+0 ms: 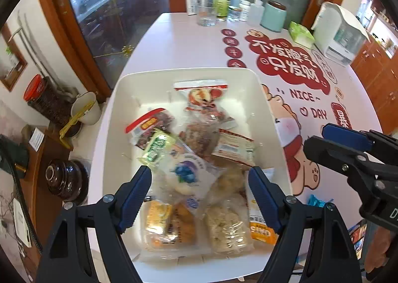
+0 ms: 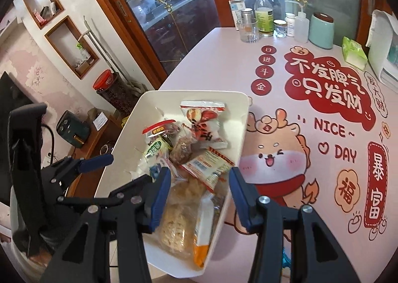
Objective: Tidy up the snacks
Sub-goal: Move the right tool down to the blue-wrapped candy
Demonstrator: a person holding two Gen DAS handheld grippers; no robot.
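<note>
A white bin [image 1: 117, 114] holds several wrapped snacks: a blueberry packet [image 1: 186, 173], a red-and-white packet [image 1: 204, 94], a green packet [image 1: 156, 146], rice cakes [image 1: 226, 225] and an orange-ended packet [image 1: 261, 230]. My left gripper [image 1: 200, 183] is open and empty above the bin's near half. My right gripper [image 2: 200, 183] is open and empty over the bin's [image 2: 149, 101] right rim; it also shows at the right of the left wrist view [image 1: 343, 143]. A blue wrapper [image 1: 318, 201] lies on the table right of the bin.
The pink tablecloth [image 2: 323, 134] carries red cartoon prints. Bottles, a glass [image 2: 248, 32] and a teal canister [image 2: 321, 32] stand at the far edge, with a green tissue pack [image 2: 353, 53] and a white appliance [image 1: 338, 32]. A cabinet with jars [image 1: 49, 101] stands left.
</note>
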